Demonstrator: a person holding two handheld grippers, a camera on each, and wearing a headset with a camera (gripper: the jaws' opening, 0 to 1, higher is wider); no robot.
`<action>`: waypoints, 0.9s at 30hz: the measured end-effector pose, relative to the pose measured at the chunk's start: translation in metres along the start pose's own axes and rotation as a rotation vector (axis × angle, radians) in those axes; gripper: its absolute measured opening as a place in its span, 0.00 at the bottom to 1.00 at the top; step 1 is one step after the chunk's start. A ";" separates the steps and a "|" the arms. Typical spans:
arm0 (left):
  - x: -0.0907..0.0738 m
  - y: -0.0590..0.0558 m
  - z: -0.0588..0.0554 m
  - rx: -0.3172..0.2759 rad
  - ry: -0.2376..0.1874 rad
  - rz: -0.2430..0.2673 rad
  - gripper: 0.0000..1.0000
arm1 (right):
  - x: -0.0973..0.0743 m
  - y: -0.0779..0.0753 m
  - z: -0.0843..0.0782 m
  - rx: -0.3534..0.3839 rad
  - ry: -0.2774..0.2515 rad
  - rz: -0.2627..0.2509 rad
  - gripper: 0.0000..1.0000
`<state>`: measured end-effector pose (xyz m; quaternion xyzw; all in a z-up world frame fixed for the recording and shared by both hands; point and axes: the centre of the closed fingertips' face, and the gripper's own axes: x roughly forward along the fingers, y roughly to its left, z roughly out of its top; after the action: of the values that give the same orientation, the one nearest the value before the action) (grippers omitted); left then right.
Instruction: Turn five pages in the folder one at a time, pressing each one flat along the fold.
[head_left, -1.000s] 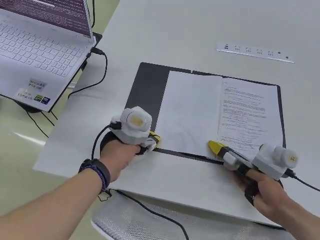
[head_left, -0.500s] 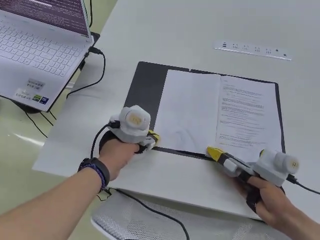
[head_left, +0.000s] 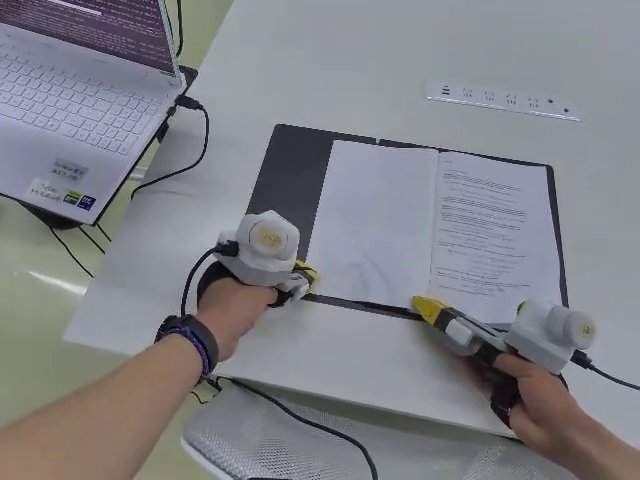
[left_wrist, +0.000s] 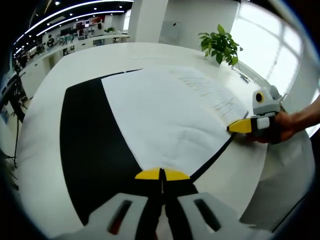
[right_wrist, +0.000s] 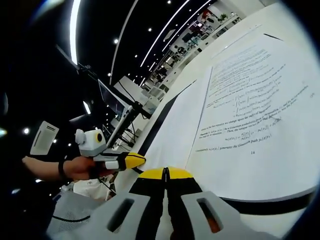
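Now, folder (head_left: 290, 180) lying open by the front edge of the surface (head_left: 330, 60), left tongs (head_left: 306, 273) clenched over its near left cover, right tongs (head_left: 430, 306) clenched at its near edge by the fold, laptop (head_left: 80, 90) at the left edge.

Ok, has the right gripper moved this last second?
Yes, slightly: the right gripper has drawn back toward the person, its tip now at the near edge of the folder.
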<state>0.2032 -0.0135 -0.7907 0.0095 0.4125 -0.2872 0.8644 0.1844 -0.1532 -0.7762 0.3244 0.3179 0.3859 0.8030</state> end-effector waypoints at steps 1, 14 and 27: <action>0.000 0.000 0.000 -0.026 0.005 0.004 0.00 | 0.000 0.000 0.000 0.003 0.002 -0.003 0.00; -0.010 -0.016 0.015 -0.016 0.012 -0.022 0.07 | -0.007 0.007 0.018 -0.043 -0.035 -0.051 0.09; -0.030 -0.039 0.046 0.045 -0.067 -0.061 0.21 | -0.036 0.007 0.037 -0.107 -0.073 -0.131 0.31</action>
<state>0.2010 -0.0430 -0.7305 0.0066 0.3770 -0.3228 0.8681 0.1921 -0.1896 -0.7398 0.2735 0.2877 0.3367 0.8538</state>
